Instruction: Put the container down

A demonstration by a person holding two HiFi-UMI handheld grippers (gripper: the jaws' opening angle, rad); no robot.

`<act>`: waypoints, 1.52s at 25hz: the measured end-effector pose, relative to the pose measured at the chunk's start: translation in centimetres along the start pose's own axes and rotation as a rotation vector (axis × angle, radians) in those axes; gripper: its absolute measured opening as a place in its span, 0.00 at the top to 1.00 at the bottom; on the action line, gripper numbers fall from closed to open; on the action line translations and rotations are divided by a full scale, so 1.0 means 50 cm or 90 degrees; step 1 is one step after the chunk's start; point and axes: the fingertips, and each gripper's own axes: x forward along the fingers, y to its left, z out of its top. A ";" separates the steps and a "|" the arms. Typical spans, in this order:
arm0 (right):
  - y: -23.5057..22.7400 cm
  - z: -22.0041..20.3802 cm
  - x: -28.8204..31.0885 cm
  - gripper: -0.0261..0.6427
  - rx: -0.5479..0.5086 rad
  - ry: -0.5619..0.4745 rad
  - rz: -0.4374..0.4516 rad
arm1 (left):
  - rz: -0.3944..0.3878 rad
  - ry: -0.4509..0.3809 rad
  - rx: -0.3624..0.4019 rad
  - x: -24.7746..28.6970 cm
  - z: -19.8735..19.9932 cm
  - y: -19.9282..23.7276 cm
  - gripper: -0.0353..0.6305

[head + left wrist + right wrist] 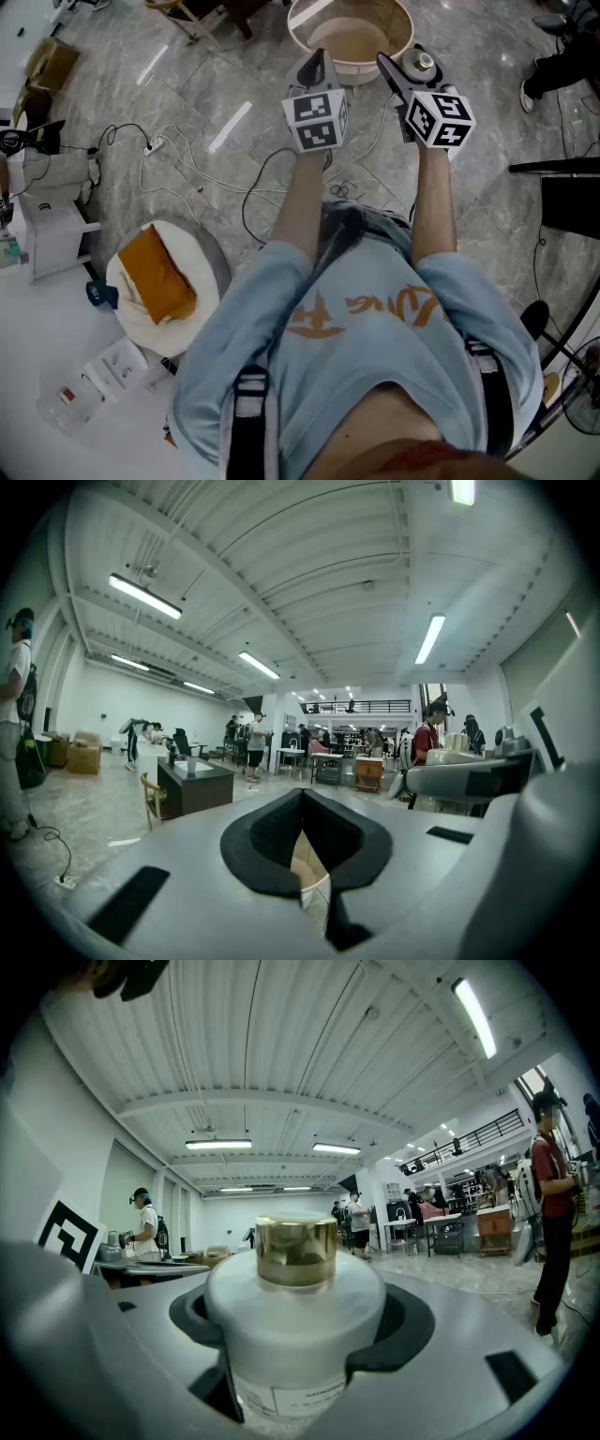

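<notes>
The container (424, 66) is a white bottle with a gold cap, held upright in my right gripper (413, 73), which is shut on its body. In the right gripper view the bottle (295, 1312) fills the space between the jaws, with the gold cap (296, 1251) sticking up. My left gripper (319, 62) hangs beside it to the left, shut with nothing held. Its black pads (267, 841) meet in the left gripper view. Both grippers hover over the near rim of a round cream basin (305, 42) on the marble floor.
A round stool (211, 258) with a white cushion and an orange-brown cloth (155, 277) stands at lower left. Cables (187, 159) trail over the floor. A black table (572, 202) and a person's shoe (531, 92) are at the right.
</notes>
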 end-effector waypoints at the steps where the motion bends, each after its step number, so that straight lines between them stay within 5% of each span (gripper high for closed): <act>1: -0.003 -0.001 -0.002 0.43 -0.002 0.001 0.001 | -0.001 0.000 -0.001 0.002 -0.002 -0.005 0.91; 13: 0.009 0.002 -0.023 0.43 -0.022 -0.004 0.029 | -0.003 0.012 -0.018 -0.009 -0.030 -0.018 0.91; 29: -0.046 -0.007 -0.024 0.43 0.070 -0.012 0.037 | 0.044 0.034 -0.050 -0.001 -0.050 0.057 0.91; 38: -0.073 -0.021 0.035 0.43 0.057 0.003 0.030 | -0.004 0.053 -0.045 0.116 -0.061 0.043 0.91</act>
